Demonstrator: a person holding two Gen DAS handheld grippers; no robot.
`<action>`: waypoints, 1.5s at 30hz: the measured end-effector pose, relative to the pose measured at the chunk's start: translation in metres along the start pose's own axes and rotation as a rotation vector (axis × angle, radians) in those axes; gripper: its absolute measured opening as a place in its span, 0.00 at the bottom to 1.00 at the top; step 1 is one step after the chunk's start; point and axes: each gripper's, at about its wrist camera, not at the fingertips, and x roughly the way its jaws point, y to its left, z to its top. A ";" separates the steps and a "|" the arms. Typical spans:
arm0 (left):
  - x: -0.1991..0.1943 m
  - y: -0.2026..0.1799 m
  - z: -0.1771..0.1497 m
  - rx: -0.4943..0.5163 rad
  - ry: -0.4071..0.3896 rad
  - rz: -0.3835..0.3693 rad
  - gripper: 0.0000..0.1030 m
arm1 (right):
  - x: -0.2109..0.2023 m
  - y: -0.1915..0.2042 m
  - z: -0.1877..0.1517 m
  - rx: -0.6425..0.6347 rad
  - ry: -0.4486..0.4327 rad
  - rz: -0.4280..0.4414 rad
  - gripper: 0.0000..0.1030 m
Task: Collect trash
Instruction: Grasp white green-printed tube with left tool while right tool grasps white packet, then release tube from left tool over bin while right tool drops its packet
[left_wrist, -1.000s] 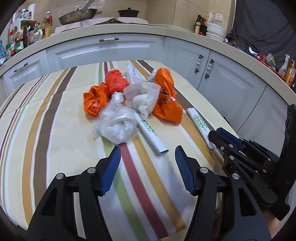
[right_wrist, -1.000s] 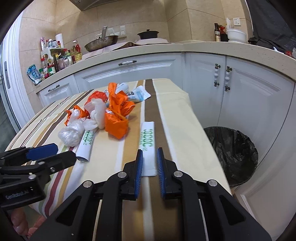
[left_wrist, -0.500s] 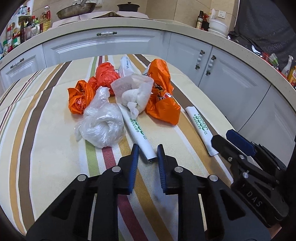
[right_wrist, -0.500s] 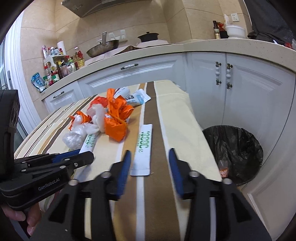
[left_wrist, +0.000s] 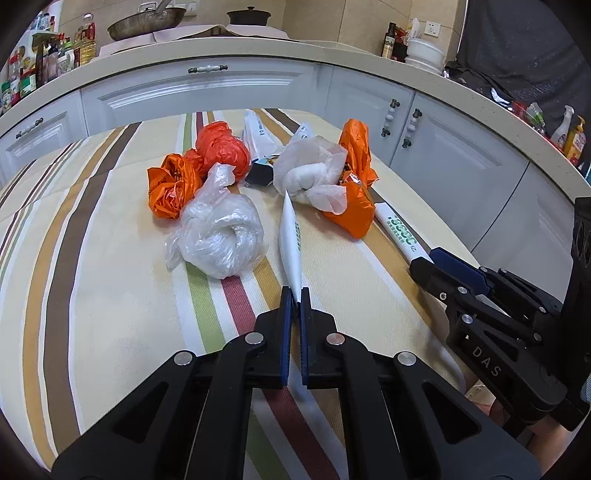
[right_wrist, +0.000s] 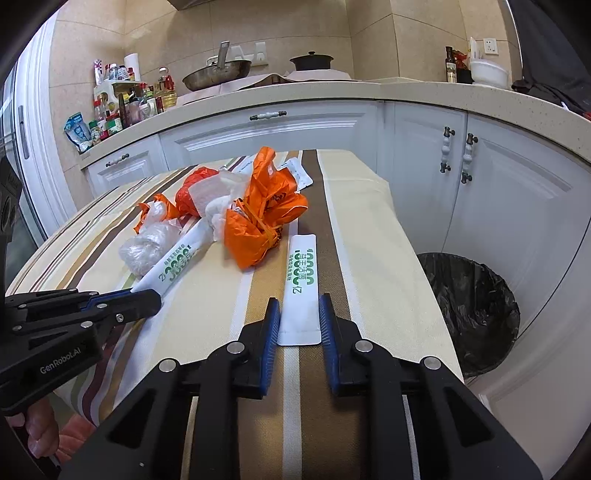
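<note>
My left gripper (left_wrist: 294, 295) is shut on the near end of a white sachet with green print (left_wrist: 290, 240), which lies on the striped tablecloth (left_wrist: 110, 295); it also shows in the right wrist view (right_wrist: 173, 266). My right gripper (right_wrist: 297, 310) is open, its jaws on either side of the near end of a second white sachet (right_wrist: 301, 284). Behind lie orange plastic bags (left_wrist: 218, 151) (right_wrist: 266, 221), a clear bag ball (left_wrist: 218, 236) and a white crumpled bag (left_wrist: 314, 177).
A bin with a black liner (right_wrist: 472, 310) stands on the floor right of the table, by the white cabinets (right_wrist: 498, 192). The table's right edge (right_wrist: 417, 280) is close to my right gripper. The counter behind holds bottles and a pan (right_wrist: 218, 74).
My left gripper moved forward and shut on the sachet's end. My right gripper opened from shut and moved forward around the second sachet's end.
</note>
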 end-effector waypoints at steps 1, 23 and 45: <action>-0.001 0.001 0.000 -0.002 -0.001 -0.002 0.04 | -0.001 0.000 0.000 -0.001 -0.001 -0.001 0.22; -0.050 0.012 0.003 -0.009 -0.092 -0.034 0.03 | -0.028 0.008 0.011 -0.024 -0.068 -0.047 0.22; 0.016 -0.132 0.086 0.185 -0.131 -0.151 0.03 | -0.049 -0.118 0.044 0.077 -0.163 -0.291 0.22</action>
